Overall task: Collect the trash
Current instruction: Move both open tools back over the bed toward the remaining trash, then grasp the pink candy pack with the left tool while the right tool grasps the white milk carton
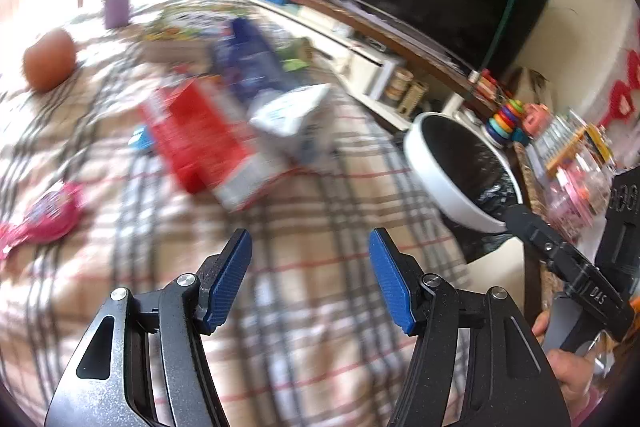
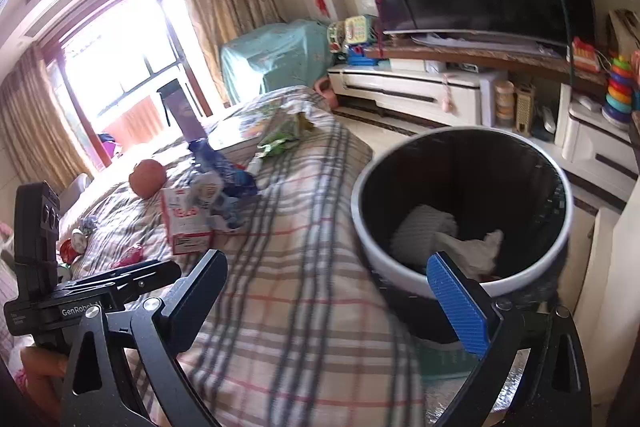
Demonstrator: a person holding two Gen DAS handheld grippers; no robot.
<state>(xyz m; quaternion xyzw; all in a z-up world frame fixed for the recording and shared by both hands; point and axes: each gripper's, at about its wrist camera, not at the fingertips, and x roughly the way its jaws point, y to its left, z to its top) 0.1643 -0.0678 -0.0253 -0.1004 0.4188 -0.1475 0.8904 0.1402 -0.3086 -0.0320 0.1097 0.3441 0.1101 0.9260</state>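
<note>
Over the bin [image 2: 460,211], the right tool [image 2: 332,303] gapes empty; the left tool [image 1: 310,279], half-open and empty, risks knocking cartons [image 1: 208,143] off the bed [image 1: 320,211].

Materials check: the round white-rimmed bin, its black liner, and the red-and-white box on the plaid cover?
Round white-rimmed bin: likely plastic; smooth, evenly glossy wall. Black liner: thin plastic film; it crinkles and shines over the rim. Red-and-white box: probably printed cardboard; flat panels, folded edges. Plaid cover: woven fabric; soft folds.
</note>
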